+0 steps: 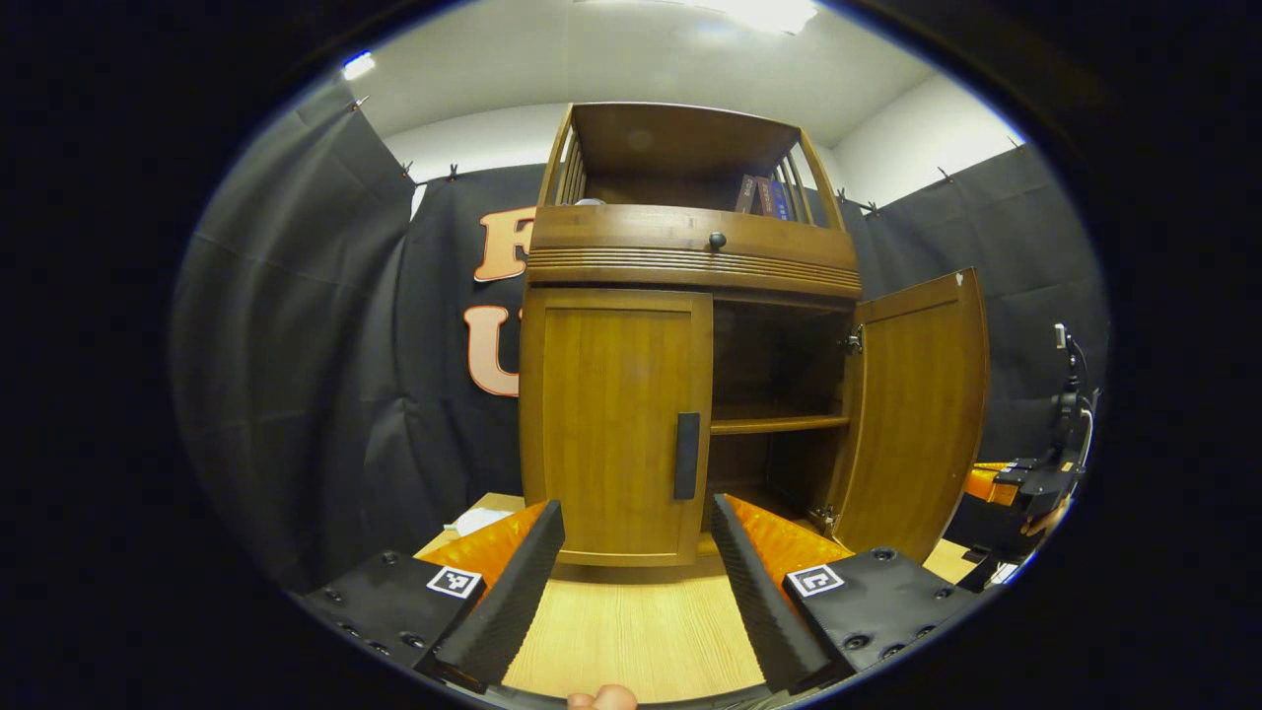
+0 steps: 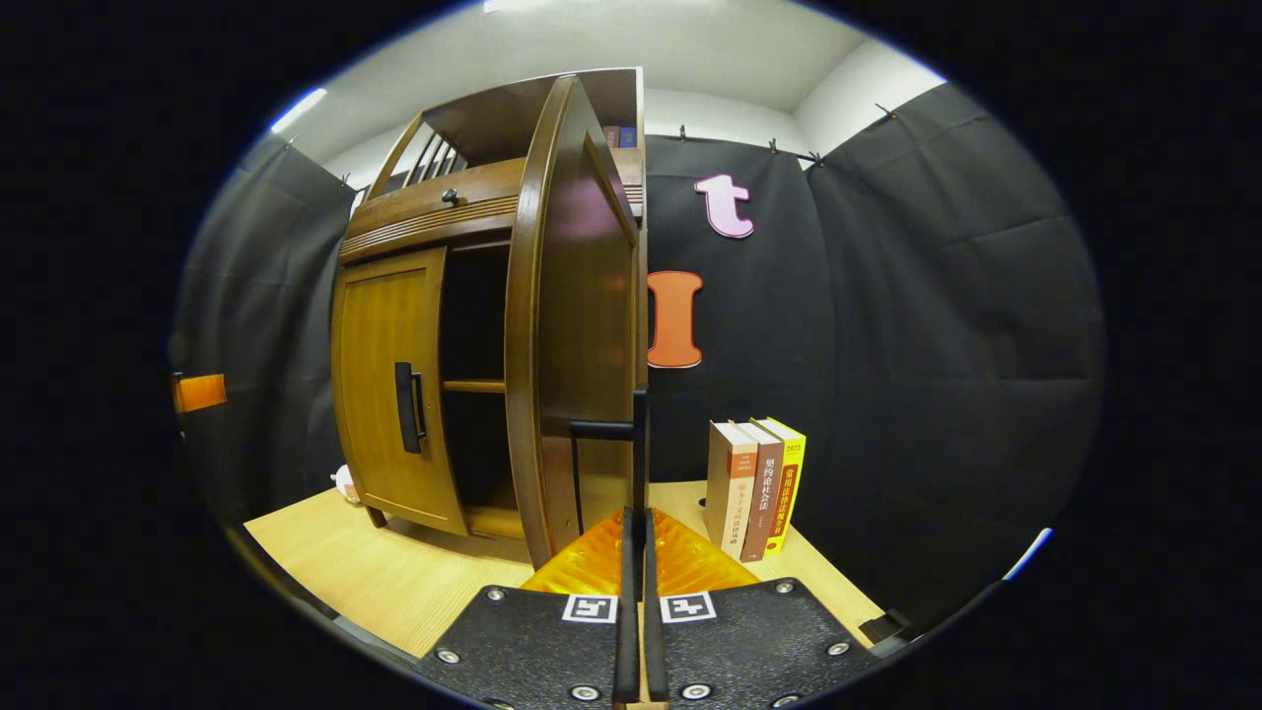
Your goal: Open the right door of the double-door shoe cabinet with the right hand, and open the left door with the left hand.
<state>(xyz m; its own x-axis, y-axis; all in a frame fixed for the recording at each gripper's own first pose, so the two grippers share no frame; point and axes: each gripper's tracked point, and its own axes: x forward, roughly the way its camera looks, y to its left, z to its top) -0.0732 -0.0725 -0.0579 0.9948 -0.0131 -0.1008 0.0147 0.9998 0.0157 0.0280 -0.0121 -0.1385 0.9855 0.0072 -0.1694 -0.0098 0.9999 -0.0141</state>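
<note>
- At 6 o'clock in the left gripper view, the left gripper (image 1: 639, 552) is spread wide, facing the closed brown wooden left door (image 1: 613, 424) and its dark handle (image 1: 686, 456).
- Around 3 o'clock, the brown wooden right door (image 1: 917, 414) hangs open.
- In the right gripper view, the right gripper (image 2: 636, 552) is pinched narrow, nothing held, just below the right door's handle at 6 o'clock.

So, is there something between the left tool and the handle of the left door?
Nothing visible stands between them. The left tool is open and faces the closed left door; its handle lies ahead between the fingers, with bare tabletop below. The right door is already swung aside.
</note>
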